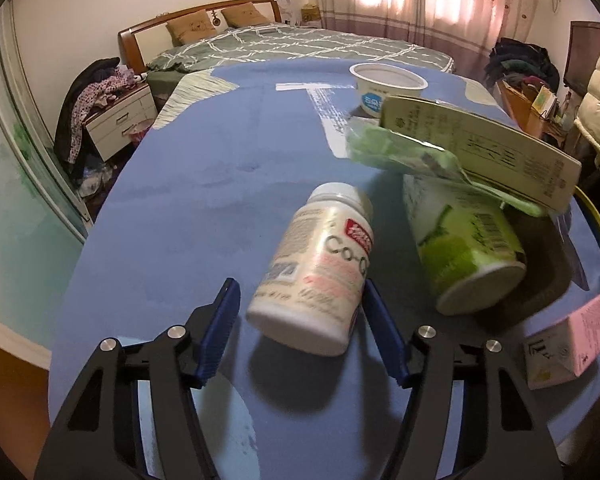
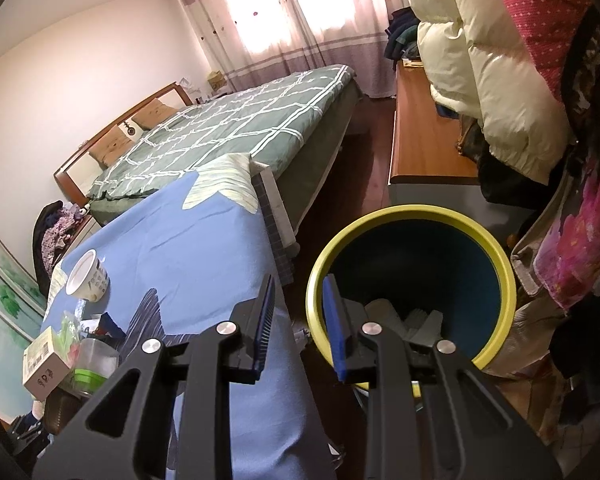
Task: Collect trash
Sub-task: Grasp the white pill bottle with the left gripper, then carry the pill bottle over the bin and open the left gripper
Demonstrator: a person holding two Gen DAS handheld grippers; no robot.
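Your left gripper [image 1: 300, 312] has its jaws apart, w/ the white supplement bottle [image 1: 320, 276] lying on its side between them on the blue counter [image 1: 188, 200]. The bottle touches the right blue pad; the left pad is apart from it. Just beside it on the right lies a green-and-white cup [image 1: 460, 240], tipped over, w/ a green wrapper [image 1: 404, 152] and a pale carton box [image 1: 488, 148] resting on top. A white yogurt tub [image 1: 386, 84] stands upright further back, and a pink box [image 1: 580, 332] is near the right edge.

Your right gripper [image 2: 298, 328] holds nothing, jaws apart, over the counter edge and the yellow-rimmed trash bin [image 2: 504, 280]. Inside the bin you see some pale trash, approx. at the bottom.
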